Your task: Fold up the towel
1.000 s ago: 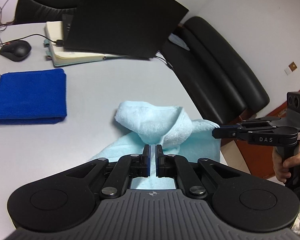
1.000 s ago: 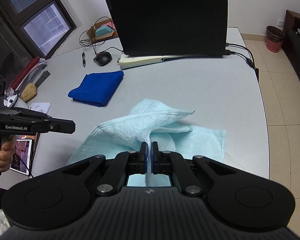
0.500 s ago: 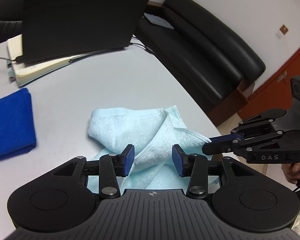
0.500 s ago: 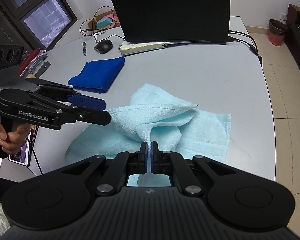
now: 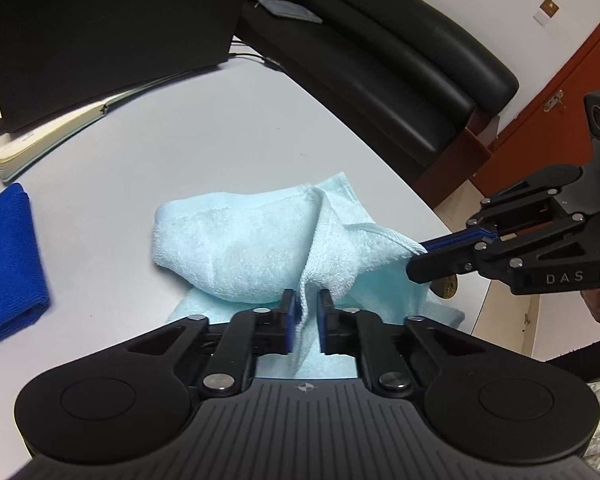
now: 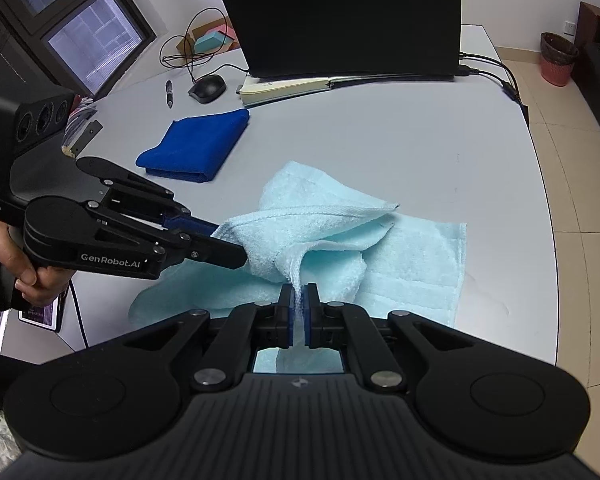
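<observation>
Light blue towel (image 6: 412,256) sits on the near part of the grey table (image 6: 380,140), bottom layer flat, upper layer humped up in a loose roll over it, not yet lying down. The towel's long axis, as I read it from the right wrist camera, runs left to right across my view, with the flat far corner pointing toward the table's right edge; the raised fold peaks along that same line and tapers to a point on the right.

What's just changed: half a second ago my left gripper (image 5: 305,316) was wide apart, off the cloth. Now its pads have come in around a hanging hem, a narrow gap showing on either side of the fabric, so I call it nearly closed but not yet pinching. A second ago it was clamped, so that's a release and a re-grab lower down or further along the edge. My right gripper (image 6: 299,312) has stayed put, clamped on the towel edge between its blue pads throughout.

What that means: I judge this as a regrip partway through a fold, getting two holds on the lifted edge so it can be carried over evenly. The bunched middle could drag if the left hold slips.

Further out: folded dark blue cloth (image 6: 196,146) well apart to the left, notebook (image 6: 288,88) under the laptop (image 6: 340,16), mouse (image 6: 207,87) beyond.
</observation>
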Action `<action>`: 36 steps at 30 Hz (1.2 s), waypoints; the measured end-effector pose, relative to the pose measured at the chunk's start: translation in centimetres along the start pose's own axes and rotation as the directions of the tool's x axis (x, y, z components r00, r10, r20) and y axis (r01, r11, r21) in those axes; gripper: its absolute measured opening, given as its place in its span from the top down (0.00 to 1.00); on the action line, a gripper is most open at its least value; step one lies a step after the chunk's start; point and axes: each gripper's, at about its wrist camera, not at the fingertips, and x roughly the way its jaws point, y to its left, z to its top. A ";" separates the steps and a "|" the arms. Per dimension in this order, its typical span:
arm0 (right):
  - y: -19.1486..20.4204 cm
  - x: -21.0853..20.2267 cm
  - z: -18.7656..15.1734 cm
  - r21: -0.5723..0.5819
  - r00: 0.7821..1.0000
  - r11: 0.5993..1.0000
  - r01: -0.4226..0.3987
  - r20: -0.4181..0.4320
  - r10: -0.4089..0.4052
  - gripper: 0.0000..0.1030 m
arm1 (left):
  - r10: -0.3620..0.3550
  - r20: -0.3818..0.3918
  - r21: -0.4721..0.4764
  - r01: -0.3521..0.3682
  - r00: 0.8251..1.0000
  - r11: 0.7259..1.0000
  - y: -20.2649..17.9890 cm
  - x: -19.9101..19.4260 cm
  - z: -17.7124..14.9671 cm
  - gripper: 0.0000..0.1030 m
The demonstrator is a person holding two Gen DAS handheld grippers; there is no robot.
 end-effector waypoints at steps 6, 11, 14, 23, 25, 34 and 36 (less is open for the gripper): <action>0.2 1.2 0.4 -0.007 1.000 1.000 -0.023 -0.021 0.023 0.73 | -0.020 0.023 -0.053 0.021 1.000 0.998 -0.2 -0.4 -0.6 0.92; 0.9 1.8 0.7 -0.053 1.000 0.998 -0.015 -0.022 0.013 0.95 | -0.039 0.082 -0.123 0.049 0.996 0.991 0.0 -1.6 -0.9 0.96; 0.8 1.1 1.0 -0.045 1.000 0.999 -0.020 0.002 0.020 0.96 | -0.043 0.114 -0.161 0.061 0.993 0.985 0.4 -2.7 -1.1 0.96; 0.5 -1.4 1.7 -0.032 0.998 0.999 -0.007 0.069 0.009 0.96 | -0.016 0.169 -0.222 0.054 0.986 0.974 1.3 -5.1 -2.0 0.96; 0.0 -1.9 1.5 -0.010 0.998 1.000 -0.002 0.068 0.002 0.96 | -0.003 0.183 -0.242 0.048 0.983 0.969 1.5 -5.9 -2.3 0.96; -2.3 -4.3 0.6 0.085 0.998 0.996 0.021 0.060 -0.026 0.96 | 0.031 0.210 -0.342 0.044 0.977 0.939 2.8 -9.3 -5.1 0.96; -2.8 -4.8 0.4 0.106 0.998 0.994 0.027 0.058 -0.033 0.96 | 0.048 0.190 -0.372 0.027 0.981 0.928 3.3 -9.5 -6.1 0.96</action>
